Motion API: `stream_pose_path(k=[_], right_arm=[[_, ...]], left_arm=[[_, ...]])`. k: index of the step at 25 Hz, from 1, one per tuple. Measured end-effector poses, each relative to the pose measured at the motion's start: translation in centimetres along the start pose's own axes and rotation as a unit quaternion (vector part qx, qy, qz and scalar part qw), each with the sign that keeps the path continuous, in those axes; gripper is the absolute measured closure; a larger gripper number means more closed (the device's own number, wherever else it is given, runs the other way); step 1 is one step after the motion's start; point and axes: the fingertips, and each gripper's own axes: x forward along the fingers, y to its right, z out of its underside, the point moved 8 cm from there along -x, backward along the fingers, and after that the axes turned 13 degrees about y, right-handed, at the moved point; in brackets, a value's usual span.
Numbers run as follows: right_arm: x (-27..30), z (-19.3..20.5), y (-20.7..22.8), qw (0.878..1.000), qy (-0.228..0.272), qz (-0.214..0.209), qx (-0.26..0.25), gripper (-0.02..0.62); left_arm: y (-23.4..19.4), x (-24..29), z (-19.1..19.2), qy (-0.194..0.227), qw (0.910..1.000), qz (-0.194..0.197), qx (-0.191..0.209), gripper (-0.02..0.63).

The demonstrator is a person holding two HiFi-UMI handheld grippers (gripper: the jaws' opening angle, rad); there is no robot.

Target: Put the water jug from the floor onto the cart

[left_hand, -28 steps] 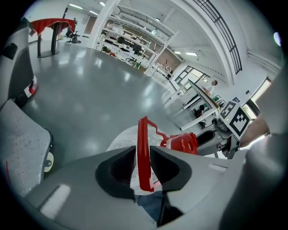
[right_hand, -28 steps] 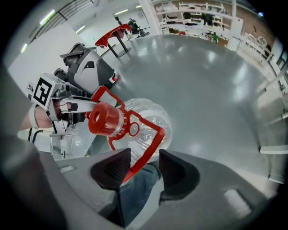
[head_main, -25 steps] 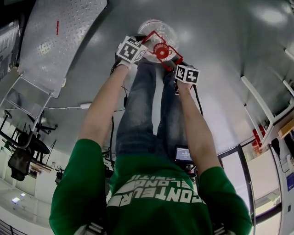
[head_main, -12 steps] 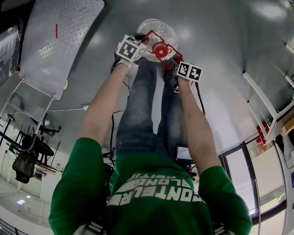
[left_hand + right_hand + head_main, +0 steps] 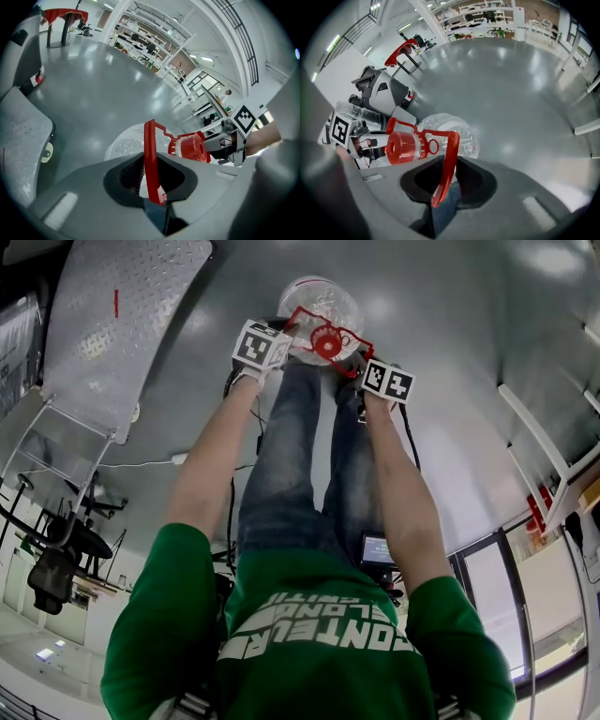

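The clear water jug stands on the grey floor in front of the person's feet, with a red cap and a red carrying handle. My left gripper has just been closing and is shut on the left bar of the handle. My right gripper has just been closing too, and its jaws pinch the handle's other bar. The cap sits between the two grippers. The cart, a low grey checker-plate deck, lies to the left.
The person's legs stand right behind the jug. A white cable runs across the floor near the cart's push bar. An office chair is at the lower left and white table legs at the right.
The right gripper has edged in a little toward the jug's handle, and the left has rolled slightly. The jug is still on the floor in the same spot.
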Motion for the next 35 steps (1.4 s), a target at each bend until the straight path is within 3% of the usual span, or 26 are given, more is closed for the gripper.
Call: stream_pose_path(k=[10,23,35], right_arm=[[-0.6,-0.2,-0.5,1.0,0.004,-0.028,-0.005,0.535],[-2.2,0.3,-3.4,0.993,-0.035,-0.109,-0.033,0.525],[-10.0,-2.6,-8.4,0.982,-0.045,-0.158,-0.092,0.525]], left_arm=[[0.8,-1.3,1.4,0.011,0.9984,0.005,-0.054,0.543],[1.9,-5.2,3.5,0.025,0.9947,0.017,-0.099,0.541],[6.8,-13.3,2.0,0.079,0.9851,0.015,-0.152,0.541]])
